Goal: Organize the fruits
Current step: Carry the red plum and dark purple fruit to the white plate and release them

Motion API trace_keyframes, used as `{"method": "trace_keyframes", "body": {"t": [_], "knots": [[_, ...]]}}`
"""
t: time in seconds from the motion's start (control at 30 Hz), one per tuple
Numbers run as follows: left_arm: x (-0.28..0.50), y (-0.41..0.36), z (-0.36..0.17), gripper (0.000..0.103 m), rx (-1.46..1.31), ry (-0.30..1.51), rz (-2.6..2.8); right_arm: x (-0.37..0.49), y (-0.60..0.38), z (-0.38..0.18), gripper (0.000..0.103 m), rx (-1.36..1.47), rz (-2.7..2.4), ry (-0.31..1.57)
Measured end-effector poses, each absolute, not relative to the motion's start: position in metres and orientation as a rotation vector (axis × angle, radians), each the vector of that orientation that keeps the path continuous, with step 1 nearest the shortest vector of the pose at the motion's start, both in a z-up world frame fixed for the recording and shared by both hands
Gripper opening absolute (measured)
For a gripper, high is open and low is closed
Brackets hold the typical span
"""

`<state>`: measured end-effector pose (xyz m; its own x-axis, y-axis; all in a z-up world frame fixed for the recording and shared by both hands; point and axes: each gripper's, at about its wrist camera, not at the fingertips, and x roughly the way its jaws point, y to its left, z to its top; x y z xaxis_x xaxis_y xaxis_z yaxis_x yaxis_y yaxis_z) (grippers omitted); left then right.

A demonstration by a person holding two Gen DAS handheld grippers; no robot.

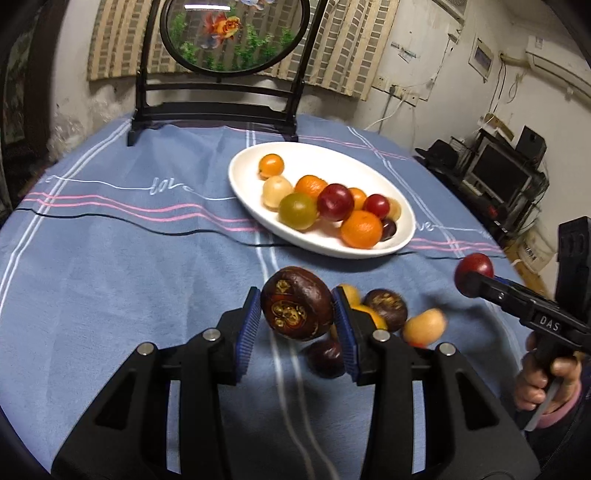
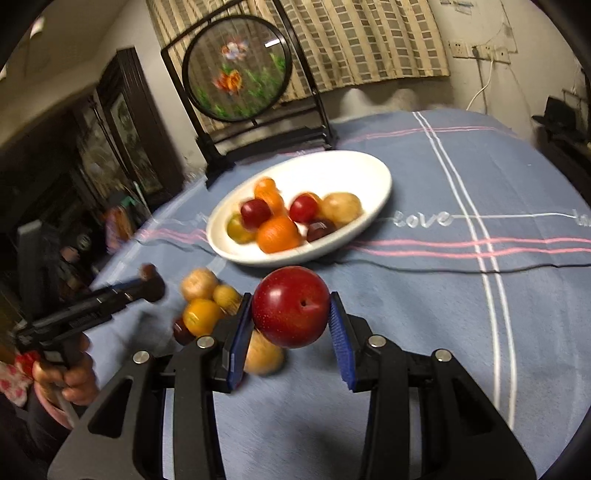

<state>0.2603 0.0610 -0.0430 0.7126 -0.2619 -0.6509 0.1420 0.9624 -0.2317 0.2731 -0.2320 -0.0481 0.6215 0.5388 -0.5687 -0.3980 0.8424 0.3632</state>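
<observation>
While both views take in the table under its blue striped cloth, each shows best what its own tool carries. In the left wrist view, the left gripper is partly closed, its blue pads pressed on either side of a dark brown fruit with patterned markings, held above the cloth. The right wrist view sees that same tool only from the side at far left, blurred, so the markings cannot be made out there. In the right wrist view, the right gripper is likewise partly closed, clamping a red plum between its pads; the left wrist view shows that plum small, at the right edge, at the tip of the black tool.

At the far side stands a round goldfish screen in a dark frame. Nearer, right of centre, sits the white oval plate. It holds oranges, two red plums, a green-yellow fruit, pale tan fruits and a dark purple one, bunched toward its right end in the left wrist view.

Near the grippers lies a loose pile on the cloth: an orange, tan fruits and dark ones, some blurred. The left wrist view shows another brown fruit there, just right of the held one.
</observation>
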Motion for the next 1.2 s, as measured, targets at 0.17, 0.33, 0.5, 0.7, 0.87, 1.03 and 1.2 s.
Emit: {"method": "trace_keyframes", "body": {"t": [0.17,0.33,0.5,0.7,0.87,1.03,1.2], "knots": [[0.292,0.054,-0.019,0.04,-0.126,0.71,-0.2,0.304,-0.219,-0.023,0.041,0.172,0.499,0.634],[0.346,0.05,-0.003,0.04,-0.14,0.697,-0.191,0.349,-0.207,-0.019,0.041,0.196,0.466,0.586],[0.402,0.04,-0.003,0.04,-0.103,0.709,-0.146,0.391,-0.197,-0.03,0.041,0.215,0.449,0.616],[0.439,0.032,-0.018,0.04,-0.072,0.761,-0.133,0.417,-0.193,-0.04,0.041,0.21,0.442,0.67],[0.45,0.026,-0.031,0.04,-0.042,0.782,-0.122,0.428,-0.192,-0.044,0.041,0.2,0.443,0.688],[0.457,0.026,-0.04,0.04,-0.034,0.806,-0.109,0.433,-0.189,-0.05,0.041,0.19,0.446,0.715],[0.461,0.025,-0.045,0.041,-0.028,0.823,-0.092,0.437,-0.184,-0.056,0.042,0.171,0.44,0.754]]}}
